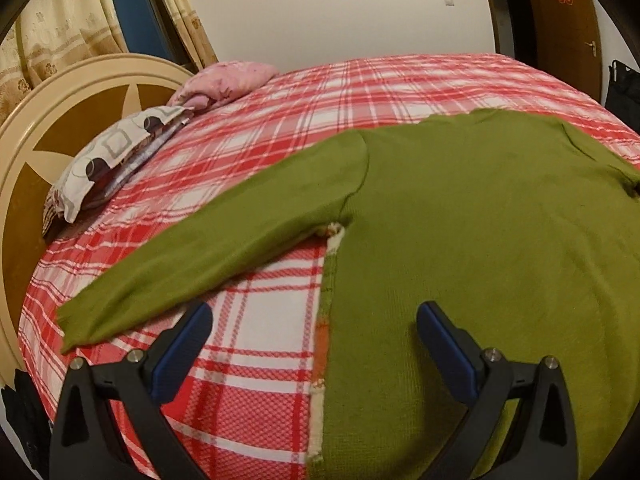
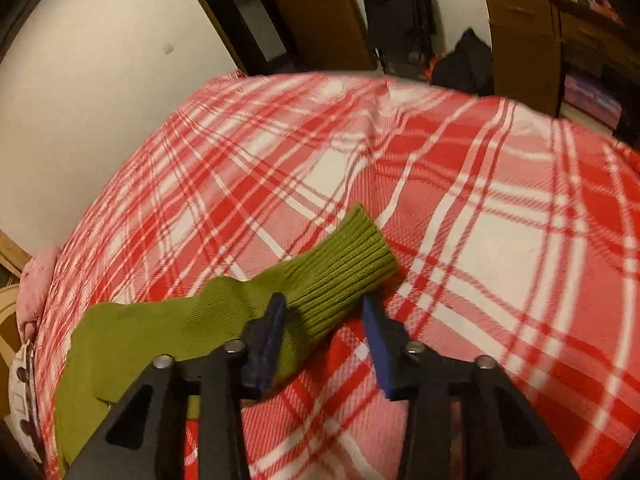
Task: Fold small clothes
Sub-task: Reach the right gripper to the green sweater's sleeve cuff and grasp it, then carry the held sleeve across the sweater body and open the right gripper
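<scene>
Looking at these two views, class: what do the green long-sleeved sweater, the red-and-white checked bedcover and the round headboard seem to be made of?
Green long-sleeved sweater: soft matte knit, probably wool or acrylic; its cuff shows ribbing.
Red-and-white checked bedcover: woven textured cloth, perhaps cotton; a fine grid pattern shows in the weave.
Round headboard: seemingly wood or board, with smooth cream trim and brown panels with a slight sheen.

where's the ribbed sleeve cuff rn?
Right wrist view, center: the ribbed cuff lies flat on the red plaid bedspread, its near end between the right gripper fingers, which aren't visibly pinching it.
</scene>
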The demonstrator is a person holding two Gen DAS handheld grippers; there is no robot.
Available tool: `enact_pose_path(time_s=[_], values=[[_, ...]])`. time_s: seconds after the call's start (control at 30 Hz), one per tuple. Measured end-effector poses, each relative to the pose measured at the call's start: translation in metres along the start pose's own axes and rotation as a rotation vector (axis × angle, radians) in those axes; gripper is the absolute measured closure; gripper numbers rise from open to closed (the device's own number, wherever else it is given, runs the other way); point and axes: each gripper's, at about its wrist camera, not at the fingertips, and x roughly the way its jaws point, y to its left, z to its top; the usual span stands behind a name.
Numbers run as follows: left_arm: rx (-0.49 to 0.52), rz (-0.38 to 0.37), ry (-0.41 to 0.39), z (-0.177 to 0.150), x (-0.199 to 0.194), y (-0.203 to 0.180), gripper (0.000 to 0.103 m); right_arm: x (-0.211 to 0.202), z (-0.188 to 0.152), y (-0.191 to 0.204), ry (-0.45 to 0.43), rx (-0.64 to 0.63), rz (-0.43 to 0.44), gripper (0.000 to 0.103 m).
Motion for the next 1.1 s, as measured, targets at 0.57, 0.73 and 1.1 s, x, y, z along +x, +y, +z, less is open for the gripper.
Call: enact_pose_path(time_s=[0.57,0.73,1.1], values=[[0.021,0.002,-0.036,-0.005,0.003,-0.006,0.0,-0.076,-0.019,0.173,-0.193,-0.394,0.18,0.092],[0.017,-0.011,-0.041,-0.007,0.002,-0.005,0.0,-0.097,-0.076,0.285,-0.203,-0.648,0.257,0.092],[-0.013,-0.04,-0.039,-0.009,0.004,0.0,0.0,-0.059,-0.264,0.422,-0.06,-1.077,0.332,0.092]])
